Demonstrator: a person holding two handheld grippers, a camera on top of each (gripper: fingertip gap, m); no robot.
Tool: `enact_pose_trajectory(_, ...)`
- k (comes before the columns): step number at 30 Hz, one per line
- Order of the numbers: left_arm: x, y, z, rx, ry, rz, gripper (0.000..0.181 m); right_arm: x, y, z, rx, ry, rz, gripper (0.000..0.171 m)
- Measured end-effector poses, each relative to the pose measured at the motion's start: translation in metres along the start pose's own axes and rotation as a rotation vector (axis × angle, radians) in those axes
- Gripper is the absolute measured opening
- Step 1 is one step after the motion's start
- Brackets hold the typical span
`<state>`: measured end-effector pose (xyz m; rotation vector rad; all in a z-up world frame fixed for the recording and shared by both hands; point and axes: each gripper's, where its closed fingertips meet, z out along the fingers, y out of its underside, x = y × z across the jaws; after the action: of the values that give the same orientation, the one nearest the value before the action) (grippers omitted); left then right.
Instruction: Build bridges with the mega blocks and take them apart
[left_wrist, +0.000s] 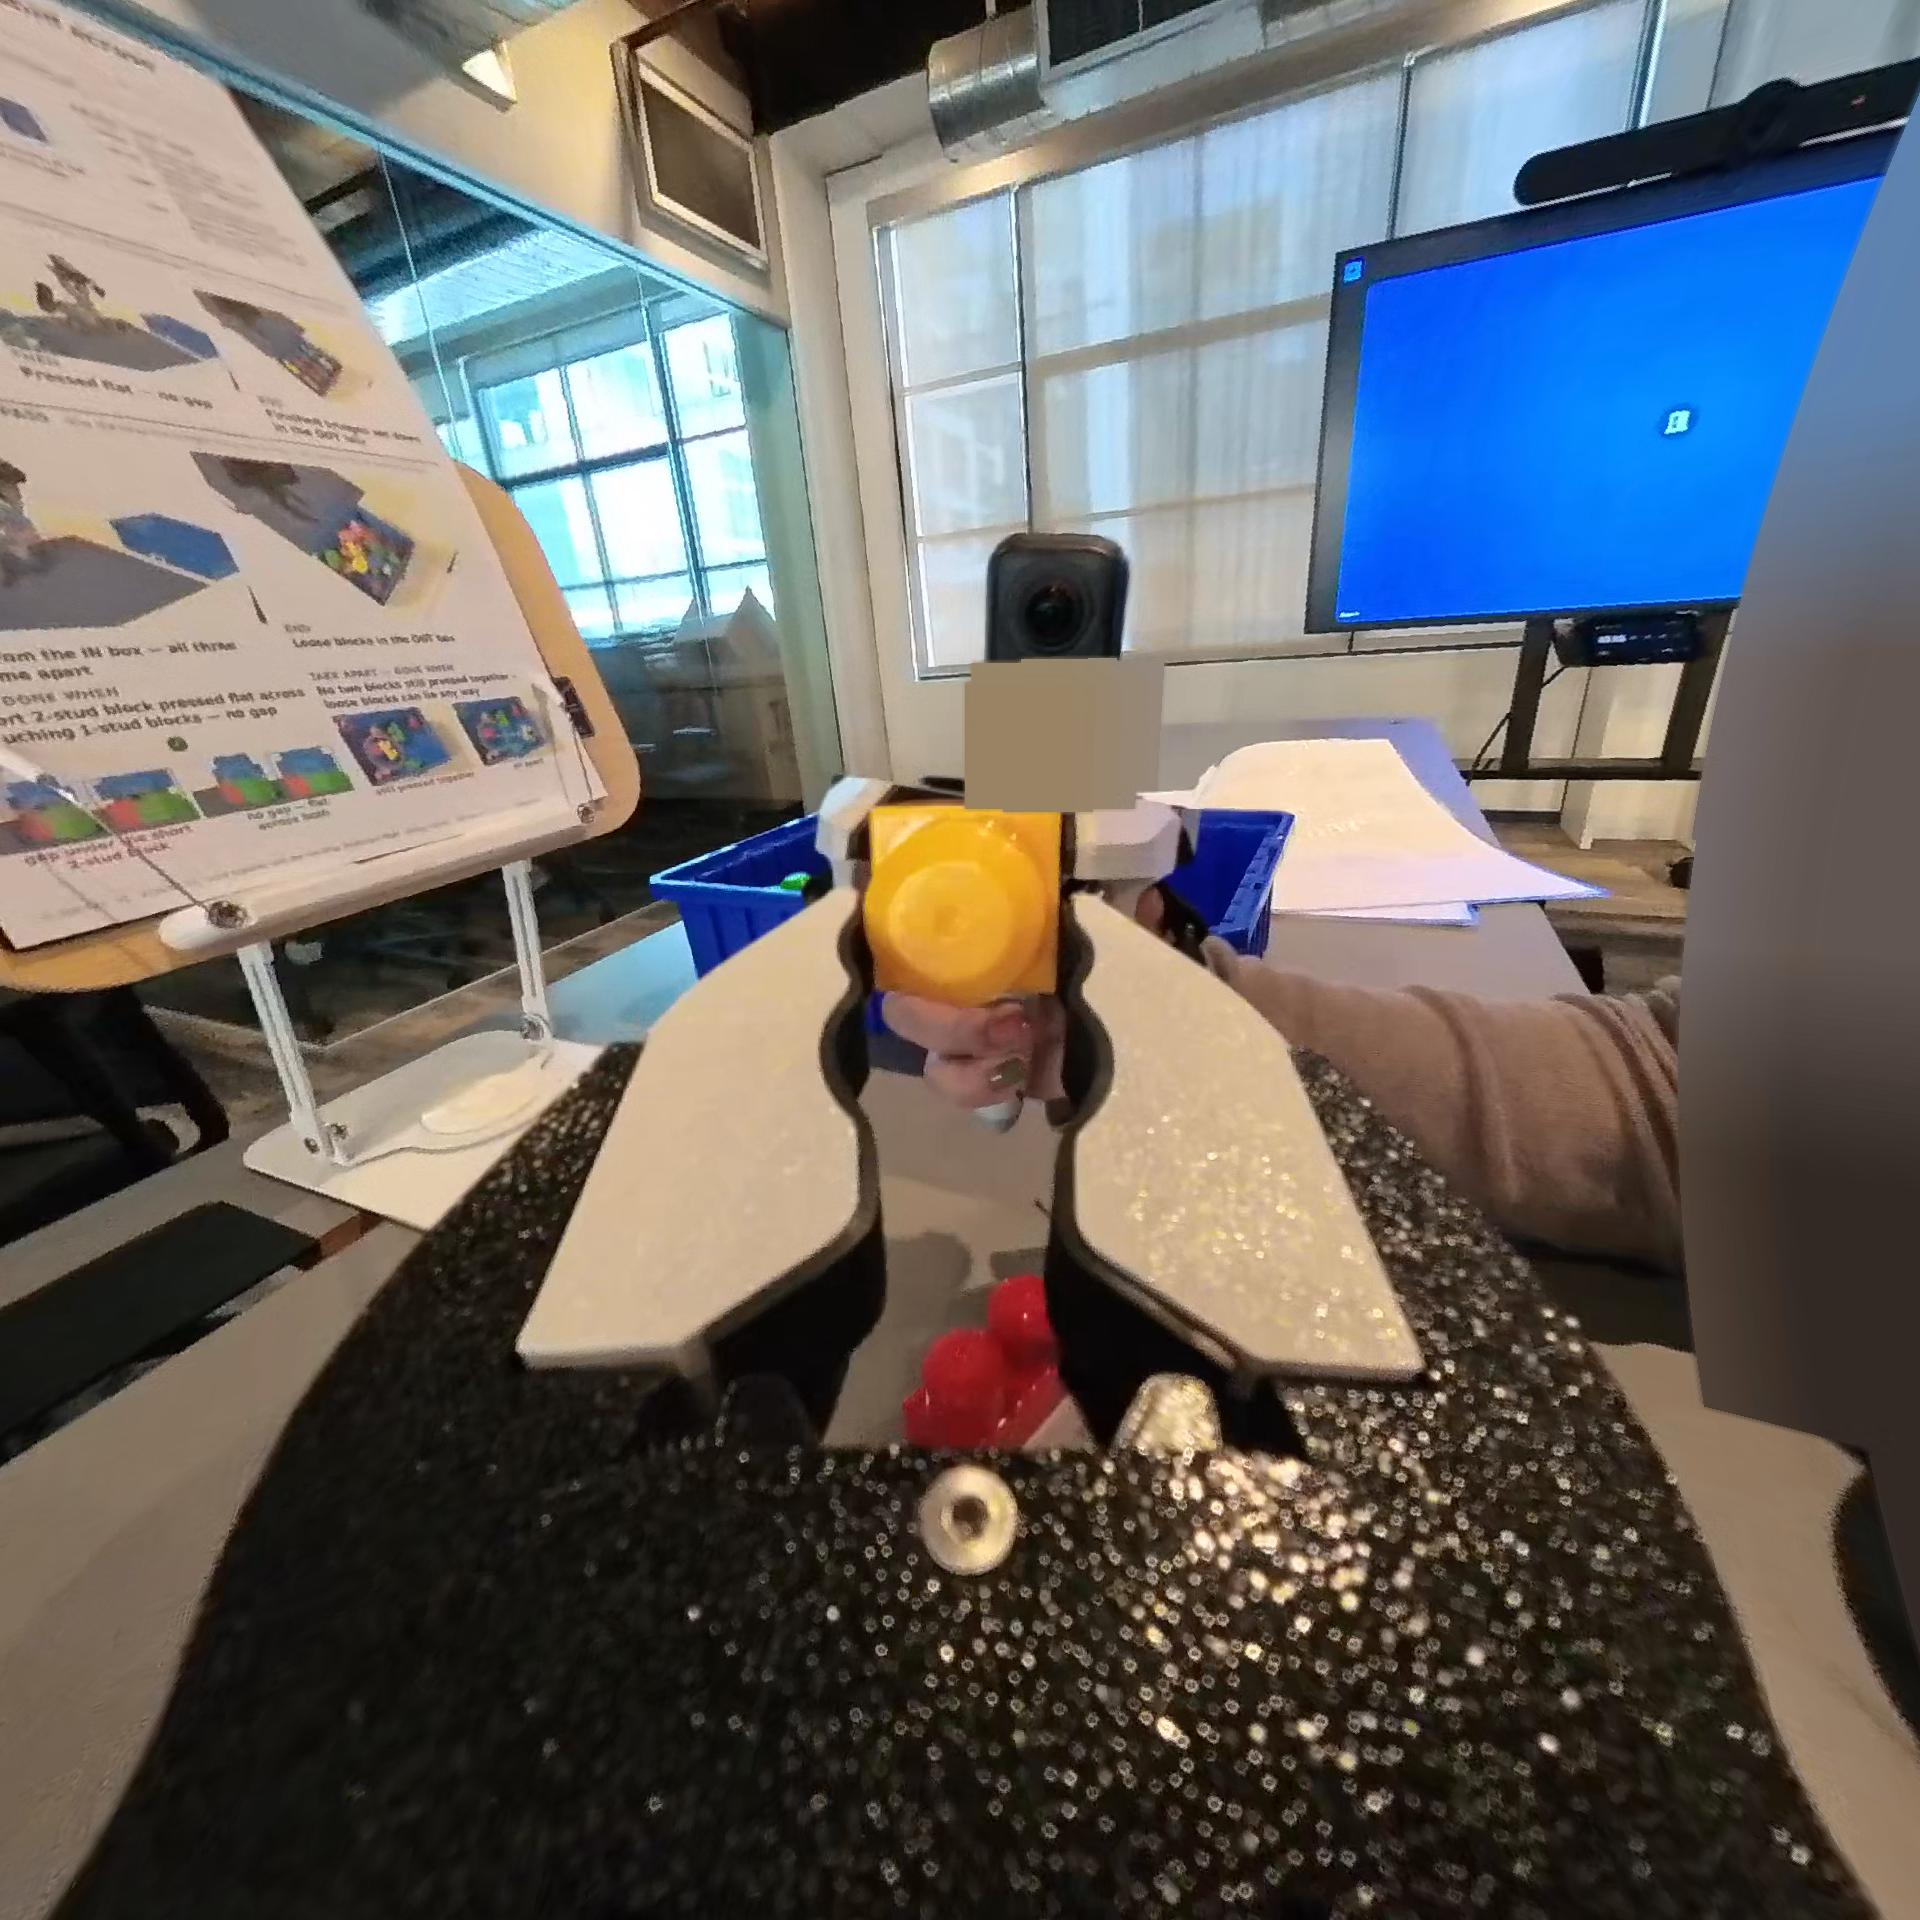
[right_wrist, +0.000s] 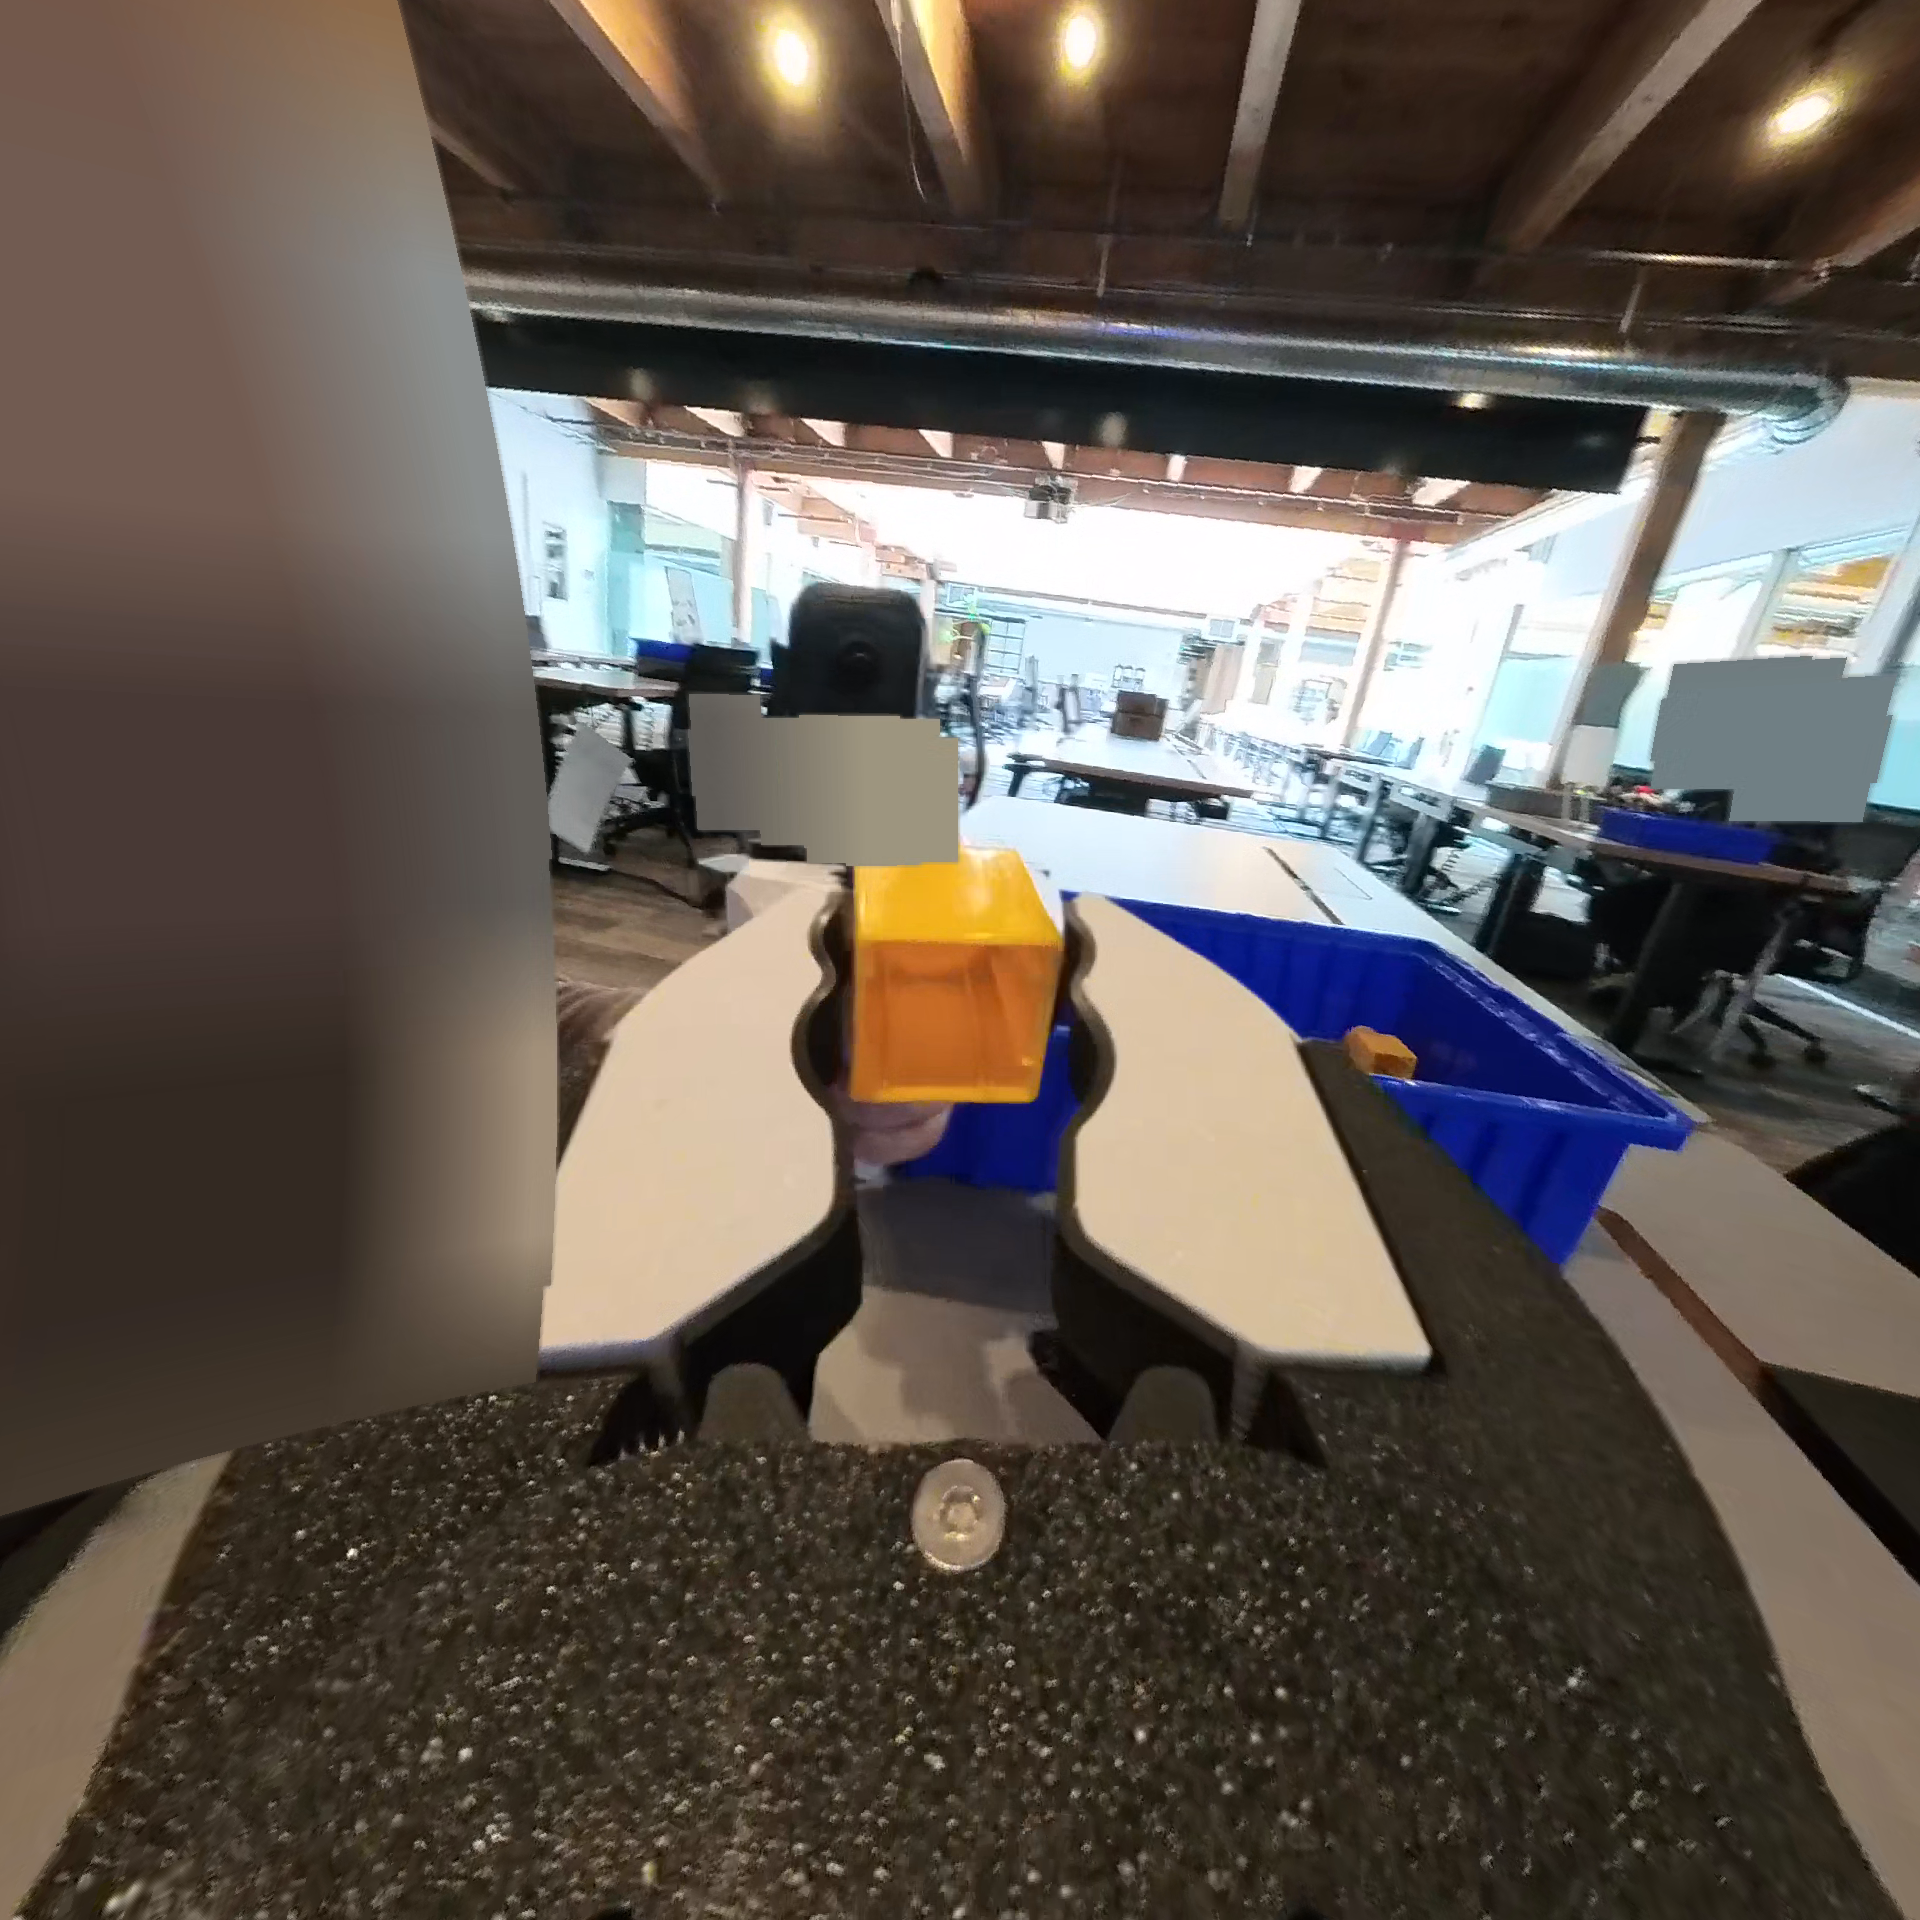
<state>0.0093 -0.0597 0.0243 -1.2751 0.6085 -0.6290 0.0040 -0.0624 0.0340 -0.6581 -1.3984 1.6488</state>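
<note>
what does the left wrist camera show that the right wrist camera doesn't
Only the left wrist view shows the red block low between the fingers, the instruction sheet on its stand, the blue screen and the stud side of the yellow block.

Only the right wrist view shows the yellow block's hollow underside, an orange piece at the bin's rim, and the open office.

Both show the yellow block held from opposite sides by the left tool and right tool, plus a blue bin.
</note>
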Motion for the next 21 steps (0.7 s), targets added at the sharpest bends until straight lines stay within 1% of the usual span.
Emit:
enact_pose_trajectory(1, -0.005, 0.003, -0.001, -0.017, -0.024, -0.012, 0.033, 0.005, -0.001, -0.003, -0.002, 0.032, -0.011, 0.049)
enact_pose_trajectory(2, -0.012, 0.007, -0.002, -0.039, -0.054, -0.019, 0.033, 0.011, -0.002, -0.009, -0.006, 0.074, -0.022, 0.058)
enact_pose_trajectory(3, -0.018, 0.013, -0.004, -0.072, -0.082, -0.027, 0.033, 0.019, -0.001, -0.017, -0.031, 0.128, -0.035, 0.062)
enact_pose_trajectory(5, -0.031, 0.029, -0.008, -0.182, -0.134, -0.035, 0.033, 0.033, 0.008, -0.040, -0.100, 0.256, -0.044, 0.062)
enact_pose_trajectory(7, -0.038, 0.049, -0.011, -0.318, -0.160, -0.039, 0.033, 0.038, 0.020, -0.063, -0.134, 0.368, -0.021, 0.061)
enact_pose_trajectory(10, -0.040, 0.072, -0.014, -0.491, -0.163, -0.043, 0.033, 0.031, 0.052, -0.091, -0.224, 0.486, 0.033, 0.062)
enact_pose_trajectory(12, -0.040, 0.090, -0.017, -0.638, -0.146, -0.026, 0.033, 0.024, 0.065, -0.105, -0.246, 0.551, 0.017, 0.060)
enact_pose_trajectory(13, -0.038, 0.097, -0.018, -0.696, -0.120, -0.016, 0.033, 0.020, 0.069, -0.109, -0.262, 0.562, 0.016, 0.060)
enact_pose_trajectory(15, -0.032, 0.112, -0.019, -0.794, -0.048, -0.002, 0.033, 0.011, 0.084, -0.113, -0.376, 0.523, 0.056, 0.055)
enact_pose_trajectory(17, -0.029, 0.126, -0.022, -0.899, 0.013, 0.095, 0.033, 0.001, 0.101, -0.114, -0.503, 0.453, 0.142, 0.054)
enact_pose_trajectory(19, -0.024, 0.137, -0.023, -0.976, 0.072, 0.187, 0.033, -0.007, 0.116, -0.112, -0.591, 0.395, 0.244, 0.061)
enact_pose_trajectory(21, -0.015, 0.142, -0.019, -0.995, 0.135, 0.221, 0.033, -0.013, 0.132, -0.113, -0.691, 0.377, 0.289, 0.064)
